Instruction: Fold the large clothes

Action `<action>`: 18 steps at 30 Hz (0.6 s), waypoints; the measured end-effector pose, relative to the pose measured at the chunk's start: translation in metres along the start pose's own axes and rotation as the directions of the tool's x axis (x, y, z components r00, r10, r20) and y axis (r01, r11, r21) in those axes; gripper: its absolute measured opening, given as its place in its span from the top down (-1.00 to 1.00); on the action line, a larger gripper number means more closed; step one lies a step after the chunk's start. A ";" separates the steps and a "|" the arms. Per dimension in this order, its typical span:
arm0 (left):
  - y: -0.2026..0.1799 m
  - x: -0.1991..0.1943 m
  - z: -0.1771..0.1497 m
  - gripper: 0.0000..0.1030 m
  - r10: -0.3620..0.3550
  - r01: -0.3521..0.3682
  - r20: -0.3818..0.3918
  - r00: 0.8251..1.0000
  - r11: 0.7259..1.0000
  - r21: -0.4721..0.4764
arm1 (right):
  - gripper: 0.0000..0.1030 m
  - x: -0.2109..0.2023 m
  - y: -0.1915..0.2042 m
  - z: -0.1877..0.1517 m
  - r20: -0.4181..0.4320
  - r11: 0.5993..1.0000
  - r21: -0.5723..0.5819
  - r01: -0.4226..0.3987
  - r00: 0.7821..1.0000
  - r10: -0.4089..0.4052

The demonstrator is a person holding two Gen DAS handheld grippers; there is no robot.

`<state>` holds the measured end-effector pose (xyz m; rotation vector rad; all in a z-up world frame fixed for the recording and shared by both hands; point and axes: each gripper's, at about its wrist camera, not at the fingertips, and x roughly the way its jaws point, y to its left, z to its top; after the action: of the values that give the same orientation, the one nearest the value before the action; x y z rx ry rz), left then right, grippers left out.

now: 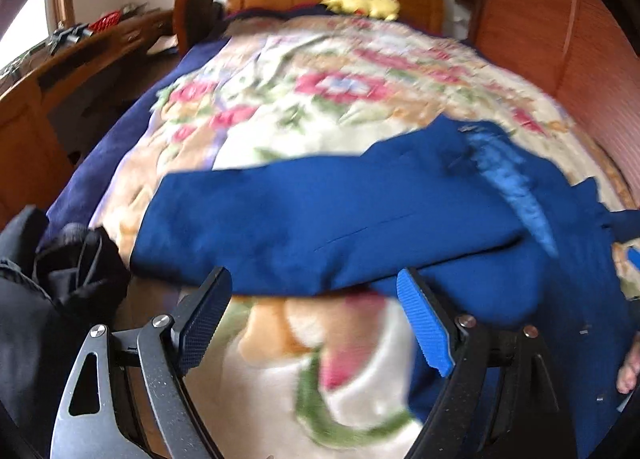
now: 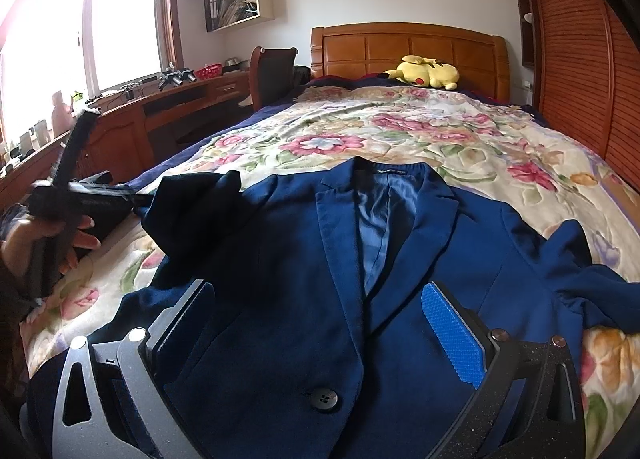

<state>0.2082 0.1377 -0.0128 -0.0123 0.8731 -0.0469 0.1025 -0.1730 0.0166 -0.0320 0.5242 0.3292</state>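
Observation:
A dark blue blazer [image 2: 304,259] lies face up on the floral blanket [image 2: 400,131], collar toward the headboard, one black button near its lower front. Its left sleeve [image 2: 192,199] is folded up over the chest. In the left wrist view the blazer [image 1: 340,219] lies across the bed, blurred. My left gripper [image 1: 316,299] is open, just short of the blazer's near edge, nothing between its fingers. It also shows in the right wrist view [image 2: 116,195], at the left by the sleeve. My right gripper [image 2: 320,311] is open, low over the blazer's front.
A yellow plush toy [image 2: 424,73] lies by the wooden headboard [image 2: 400,47]. A wooden desk [image 2: 160,107] and chair stand left of the bed. A slatted wooden wardrobe [image 2: 580,59] lines the right side. Dark clothing [image 1: 60,279] lies at the bed's left corner.

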 end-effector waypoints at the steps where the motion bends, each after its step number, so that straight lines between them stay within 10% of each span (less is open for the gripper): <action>1: 0.002 0.005 -0.003 -0.65 0.005 -0.005 -0.012 1.000 1.000 0.001 | -1.00 0.000 0.000 0.000 -0.001 1.000 -0.002 -0.002 1.000 0.002; 18: 0.018 0.058 -0.004 -0.65 0.081 -0.079 -0.073 0.994 0.996 0.033 | -1.00 0.003 0.001 0.001 -0.020 1.000 -0.017 -0.001 1.000 0.001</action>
<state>0.2425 0.1534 -0.0603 0.0528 0.9465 0.0151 0.1049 -0.1714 0.0160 -0.0514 0.5410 0.3347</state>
